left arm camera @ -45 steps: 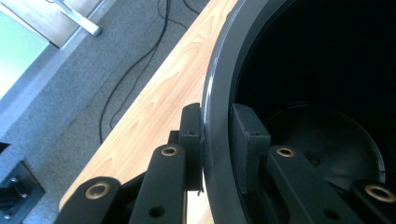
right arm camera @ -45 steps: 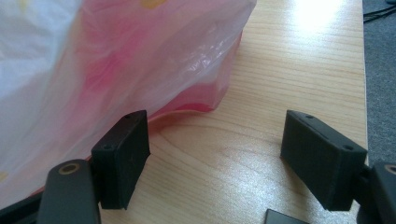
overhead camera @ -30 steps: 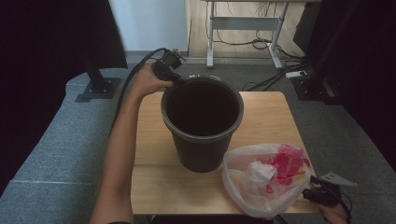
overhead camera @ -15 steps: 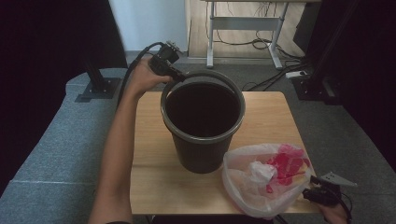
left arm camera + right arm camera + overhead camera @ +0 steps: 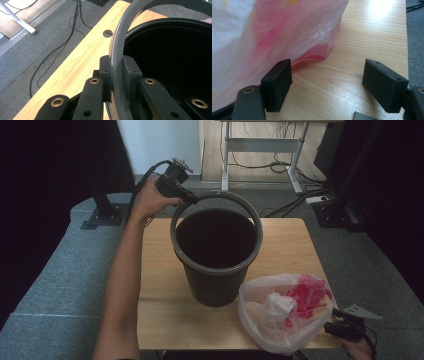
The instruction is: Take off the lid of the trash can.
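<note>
From the high view I see my left gripper up at the far left of the black bucket, its jaws clamped on the grey ring that sits raised and tilted above the bucket's mouth, lifted on my gripper's side. In the left gripper view the ring passes straight between the two black pads, pinched edge-on, with the dark hollow of the bucket just to the right of it and the wooden table falling away to the left. The bucket stands upright near the middle of the table. At the near right corner lies a clear plastic bag with red and white stuff inside, just beside the bucket's base. My right gripper rests low at that corner, right against the bag's near right side. In the right gripper view its jaws stand wide apart over bare wood, holding nothing; the bag bulges in at the upper left, touching or nearly touching the left pad, and I cannot tell which.
</note>
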`<state>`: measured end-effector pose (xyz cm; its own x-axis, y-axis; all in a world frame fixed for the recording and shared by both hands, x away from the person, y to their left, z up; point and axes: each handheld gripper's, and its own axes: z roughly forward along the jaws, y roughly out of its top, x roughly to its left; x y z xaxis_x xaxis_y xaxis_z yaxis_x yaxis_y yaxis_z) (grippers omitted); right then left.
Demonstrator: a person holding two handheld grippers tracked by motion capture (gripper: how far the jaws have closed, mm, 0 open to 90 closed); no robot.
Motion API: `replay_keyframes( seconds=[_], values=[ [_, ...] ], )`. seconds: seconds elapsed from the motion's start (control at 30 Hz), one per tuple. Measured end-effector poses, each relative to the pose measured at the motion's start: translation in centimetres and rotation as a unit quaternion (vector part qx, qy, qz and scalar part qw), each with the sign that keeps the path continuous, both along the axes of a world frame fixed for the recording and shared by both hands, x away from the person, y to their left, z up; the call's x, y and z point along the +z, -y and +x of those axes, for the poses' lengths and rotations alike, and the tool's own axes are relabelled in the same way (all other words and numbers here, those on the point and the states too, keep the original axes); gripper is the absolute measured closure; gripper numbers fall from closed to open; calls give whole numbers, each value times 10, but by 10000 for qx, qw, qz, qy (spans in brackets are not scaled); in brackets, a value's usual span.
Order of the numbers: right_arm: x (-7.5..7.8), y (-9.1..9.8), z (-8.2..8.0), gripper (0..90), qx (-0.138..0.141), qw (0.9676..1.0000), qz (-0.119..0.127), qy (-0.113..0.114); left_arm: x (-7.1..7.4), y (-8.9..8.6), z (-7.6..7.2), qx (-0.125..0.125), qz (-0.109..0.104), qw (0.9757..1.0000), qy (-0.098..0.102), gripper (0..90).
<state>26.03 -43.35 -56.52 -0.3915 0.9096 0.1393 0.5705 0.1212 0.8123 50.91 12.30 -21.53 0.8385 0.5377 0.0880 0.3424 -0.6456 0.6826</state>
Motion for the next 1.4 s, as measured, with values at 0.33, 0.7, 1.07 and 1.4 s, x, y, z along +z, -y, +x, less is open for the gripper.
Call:
replay_keyframes(
  seconds=[0.33, 0.7, 1.07, 1.4],
  values=[
    [0, 0, 0, 231, -4, 10000, 8, 0, 10, 0, -4, -95, -190, 9997, 90, 795],
    [0, 0, 0, 231, -9, 10000, -4, -1, 12, 6, -5, -136, -313, 9992, 221, 794],
    [0, 0, 0, 231, -11, 10000, 8, -1, 23, -6, -12, -336, -617, 9974, 161, 796],
    [0, 0, 0, 231, -18, 10000, -17, 1, 25, -20, -23, -327, -652, 9972, 191, 795]
  ],
)
